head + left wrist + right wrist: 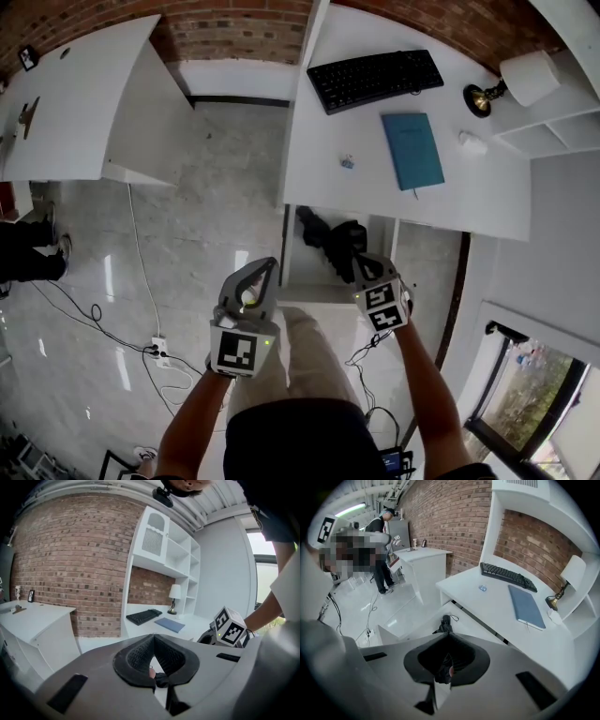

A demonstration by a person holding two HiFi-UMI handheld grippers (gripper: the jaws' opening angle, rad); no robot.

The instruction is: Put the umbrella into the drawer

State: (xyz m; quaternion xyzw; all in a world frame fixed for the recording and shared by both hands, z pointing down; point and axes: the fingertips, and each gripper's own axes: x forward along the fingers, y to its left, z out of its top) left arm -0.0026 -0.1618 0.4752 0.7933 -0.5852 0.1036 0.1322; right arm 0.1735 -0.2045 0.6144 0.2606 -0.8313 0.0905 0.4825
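The black folded umbrella (328, 239) lies inside the open white drawer (314, 294) under the desk (375, 187). In the right gripper view its handle end (446, 621) shows just past the jaw tips, lying in the drawer. My right gripper (359, 264) hovers above the drawer's front right, shut (449, 633), with nothing pressed between its pads. My left gripper (272, 266) hangs beside the drawer's left front corner, also shut and empty (153, 637). The right gripper's marker cube (229, 627) is visible in the left gripper view.
On the desk sit a black keyboard (375, 80), a blue notebook (412, 150) and a lamp (511, 84). A second white desk (75, 103) stands to the left. Cables and a power strip (159, 352) lie on the floor. A person (384, 550) stands far back.
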